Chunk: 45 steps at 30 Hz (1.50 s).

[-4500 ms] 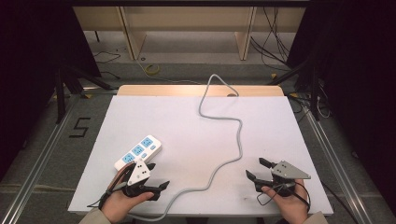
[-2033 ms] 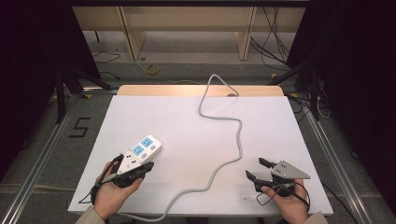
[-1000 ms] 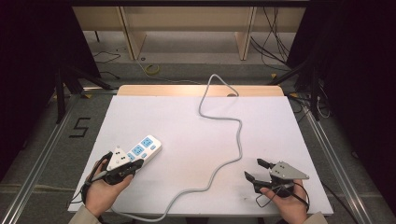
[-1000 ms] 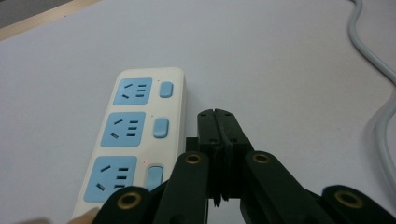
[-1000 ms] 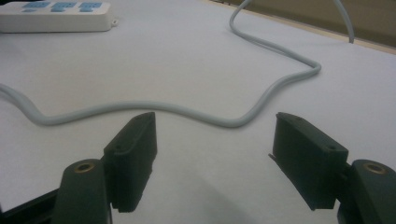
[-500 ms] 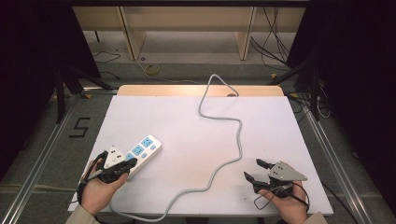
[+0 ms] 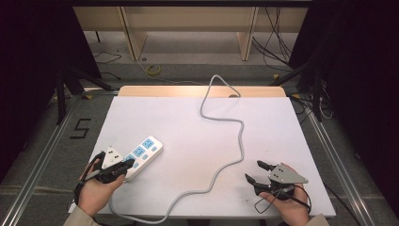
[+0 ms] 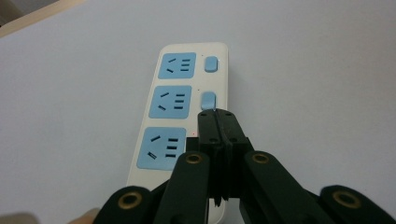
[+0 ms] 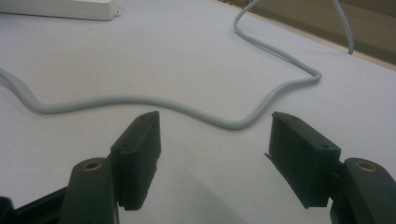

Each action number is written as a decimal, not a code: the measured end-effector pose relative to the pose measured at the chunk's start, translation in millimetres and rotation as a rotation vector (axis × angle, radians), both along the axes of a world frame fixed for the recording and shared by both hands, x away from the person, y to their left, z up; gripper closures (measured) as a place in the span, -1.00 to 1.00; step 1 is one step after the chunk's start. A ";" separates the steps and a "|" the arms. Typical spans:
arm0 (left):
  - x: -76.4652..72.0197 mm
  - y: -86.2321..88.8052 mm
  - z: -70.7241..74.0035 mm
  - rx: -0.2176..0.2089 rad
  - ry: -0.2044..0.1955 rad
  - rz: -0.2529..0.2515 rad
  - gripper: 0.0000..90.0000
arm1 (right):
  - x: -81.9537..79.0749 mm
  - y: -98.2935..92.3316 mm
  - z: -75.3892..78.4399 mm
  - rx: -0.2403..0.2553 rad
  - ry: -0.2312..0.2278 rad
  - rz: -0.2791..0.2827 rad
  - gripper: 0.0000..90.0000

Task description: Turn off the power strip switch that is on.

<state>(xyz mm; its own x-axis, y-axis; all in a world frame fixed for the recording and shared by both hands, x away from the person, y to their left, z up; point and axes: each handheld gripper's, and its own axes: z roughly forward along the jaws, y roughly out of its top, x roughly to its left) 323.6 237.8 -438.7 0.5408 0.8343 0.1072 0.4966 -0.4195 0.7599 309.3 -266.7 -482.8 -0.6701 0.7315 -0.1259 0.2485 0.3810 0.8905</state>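
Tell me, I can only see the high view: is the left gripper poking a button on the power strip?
Observer: The left gripper view shows the left gripper shut, its tips over the button column of the power strip, just short of the middle button. Whether they touch, I cannot tell.
Operator: How many buttons are there?
Observer: Two blue buttons show there, beside the far and middle sockets. The jaws cover the spot beside the near socket.
Operator: And is the right one doing anything?
Observer: The right gripper view shows the right gripper open with nothing between the jaws, facing a bend of the grey cable on the table.
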 end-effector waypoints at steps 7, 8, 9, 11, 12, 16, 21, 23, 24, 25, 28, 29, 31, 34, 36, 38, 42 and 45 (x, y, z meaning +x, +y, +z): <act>1.1 4.7 0.2 -0.036 0.034 0.020 0.99 | 0.2 -0.4 -0.1 0.003 0.003 -0.002 -0.22; 1.1 4.7 0.2 -0.036 0.034 0.020 0.99 | 0.2 -0.5 -0.1 0.004 0.002 -0.003 -0.22; 1.6 5.5 -0.4 -0.033 0.043 0.021 0.99 | 0.3 -0.6 -0.1 0.003 0.002 -0.003 -0.22; 2.2 6.1 -1.1 -0.034 0.052 0.022 0.99 | 0.4 -0.7 -0.3 0.002 0.003 -0.002 -0.22; 2.6 6.4 -1.4 -0.031 0.055 0.022 0.99 | 0.4 -0.6 -0.3 0.002 0.003 -0.002 -0.22; 4.0 7.8 -1.2 -0.028 0.070 0.032 0.99 | 0.6 -0.6 -0.6 0.001 0.004 -0.005 -0.22; 7.0 9.2 0.6 -0.020 0.079 0.043 0.99 | 0.7 -0.6 -0.7 0.000 0.003 -0.005 -0.22; 9.1 9.5 1.2 -0.022 0.085 0.045 0.99 | 0.8 -0.5 -0.8 0.000 0.004 -0.005 -0.22; 10.2 9.2 1.4 -0.021 0.086 0.047 0.99 | 0.8 -0.4 -0.9 0.000 0.004 -0.005 -0.22; 11.2 8.7 1.4 -0.018 0.088 0.046 0.99 | 0.9 -0.5 -0.9 0.000 0.004 -0.005 -0.22; 13.0 7.5 1.6 -0.011 0.096 0.043 0.99 | 0.9 -0.6 -0.9 -0.002 0.005 -0.008 -0.22; 14.6 5.5 1.6 -0.006 0.105 0.040 0.99 | 0.9 -0.6 -0.9 -0.001 0.006 -0.009 -0.22; 15.4 4.0 1.3 -0.004 0.109 0.039 0.99 | 0.9 -0.7 -1.0 -0.002 0.006 -0.008 -0.22; 18.1 -0.6 0.2 0.006 0.125 0.030 0.99 | 1.0 -0.6 -1.1 0.000 0.006 -0.008 -0.22; 20.0 -3.4 -1.0 0.014 0.134 0.023 0.99 | 0.9 -0.7 -1.0 0.000 0.006 -0.008 -0.22; 22.3 -6.8 -3.5 0.020 0.149 0.015 0.99 | 0.9 -0.8 -1.0 0.001 0.007 -0.008 -0.22; 24.1 -8.8 -5.7 0.027 0.163 0.012 0.99 | 0.9 -0.9 -1.2 0.001 0.008 -0.009 -0.22; 26.4 -9.7 -6.4 0.032 0.168 0.015 0.99 | 1.0 -0.9 -1.2 0.001 0.008 -0.009 -0.22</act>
